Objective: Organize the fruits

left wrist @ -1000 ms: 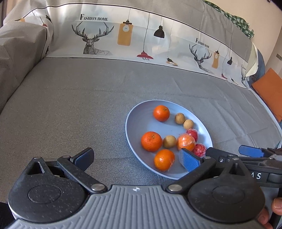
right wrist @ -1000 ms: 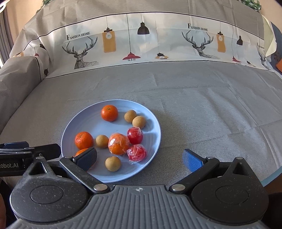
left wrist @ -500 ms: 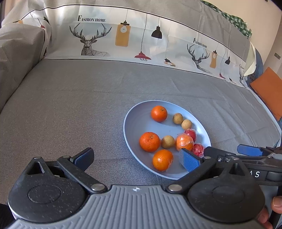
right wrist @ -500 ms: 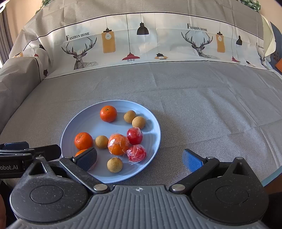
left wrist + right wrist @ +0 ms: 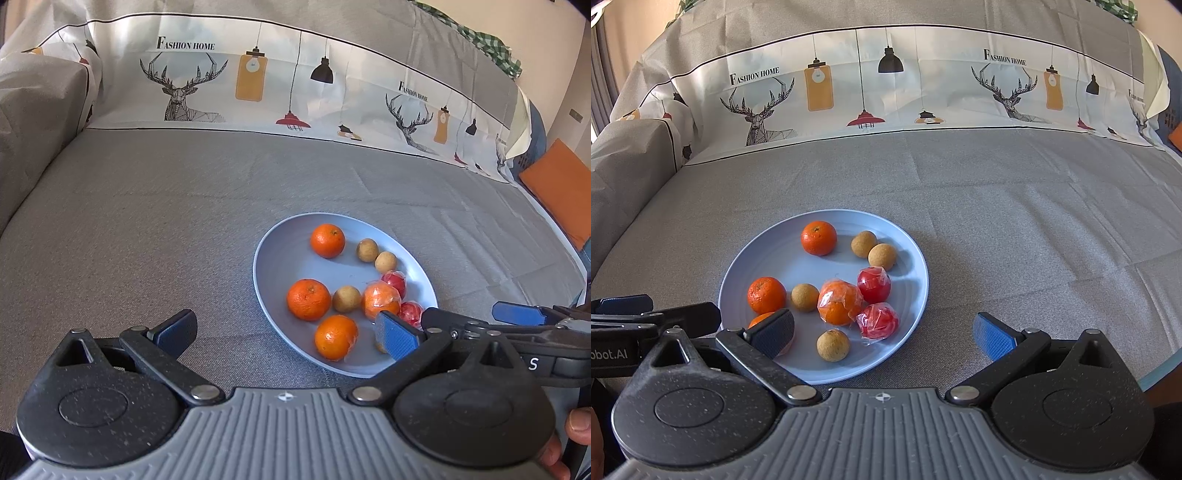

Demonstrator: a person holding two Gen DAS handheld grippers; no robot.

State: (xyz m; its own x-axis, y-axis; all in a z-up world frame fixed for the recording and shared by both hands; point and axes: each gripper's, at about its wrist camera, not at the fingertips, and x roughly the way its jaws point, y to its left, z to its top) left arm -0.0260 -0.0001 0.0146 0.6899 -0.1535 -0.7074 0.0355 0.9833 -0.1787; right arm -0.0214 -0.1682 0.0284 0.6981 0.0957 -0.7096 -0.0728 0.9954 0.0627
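A light blue plate lies on the grey cloth, holding bare oranges, a wrapped orange, two wrapped red fruits, and several small brown longans. My left gripper is open, hovering near the plate's front-left; its right pad partly covers one longan. My right gripper is open over the plate's near rim, empty; its left pad hides part of an orange. Each gripper shows at the edge of the other's view.
Grey cloth covers the whole surface, with a printed deer-and-lamp band rising at the back. A draped armrest stands at the left. An orange cushion lies far right. A hand grips the right tool.
Both views have shifted only slightly; the plate sits a touch lower-left in the left wrist view. The fruits have not moved and both grippers stay open.
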